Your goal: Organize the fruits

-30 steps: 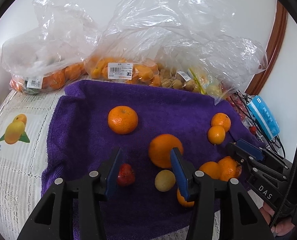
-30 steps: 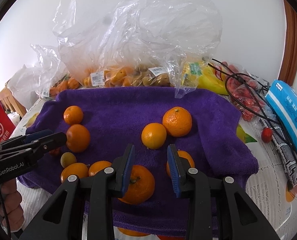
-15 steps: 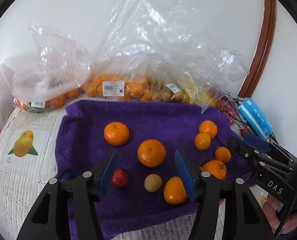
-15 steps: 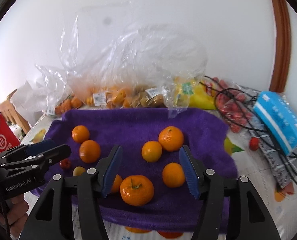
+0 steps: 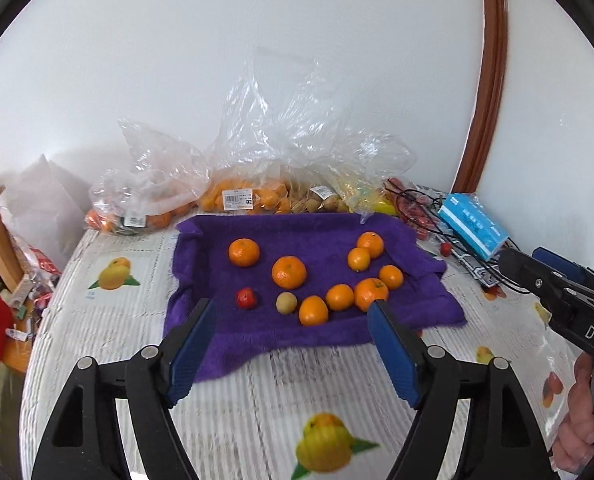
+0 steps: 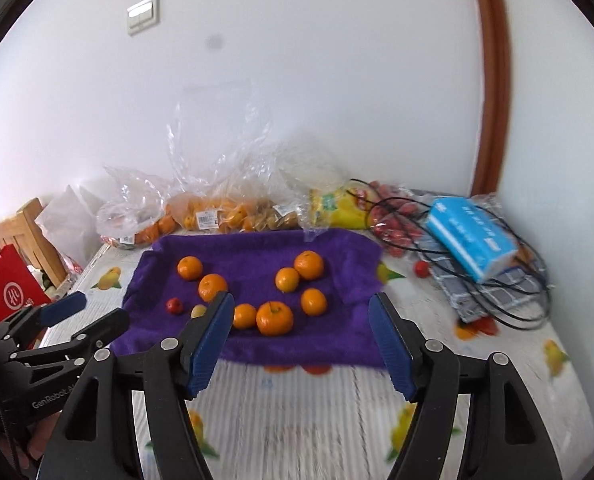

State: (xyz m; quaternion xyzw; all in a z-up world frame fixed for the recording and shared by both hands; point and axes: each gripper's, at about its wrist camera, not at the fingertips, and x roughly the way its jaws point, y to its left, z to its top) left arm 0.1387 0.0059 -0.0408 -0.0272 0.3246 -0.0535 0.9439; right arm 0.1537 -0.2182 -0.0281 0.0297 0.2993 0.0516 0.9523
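- Jaws of the left gripper [image 5: 291, 342] stand wide apart with nothing between them; they have just been opening, and the same holds for the right gripper [image 6: 301, 338].
- Ahead of both pairs of jaws, and below them, the fruits lie loose on the purple towel [image 5: 217, 344], which is spread on the desk [image 5: 97, 332]; no pad touches any of them.
- Seen past the left jaws, going left to right: a red fruit [image 5: 246, 298] just inside the left finger, a small yellow-green fruit [image 5: 286, 303] near the middle, then a curved row of oranges, the nearest orange [image 5: 313, 311] lying right of centre and the stemmed orange [image 5: 371, 294] just beyond the right finger's tip.
- Seen past the right jaws, the stemmed orange [image 6: 274, 318] sits almost centred in the gap, so the right hand looks the better placed for it, while the left looks nearer the red and yellow-green fruits.
- The fruits are round, so no long axis constrains the grip; I judge that a forward and downward reach is what any next pick needs.
- Plastic bags [image 5: 241, 196] of more fruit stand beyond the towel's far edge.
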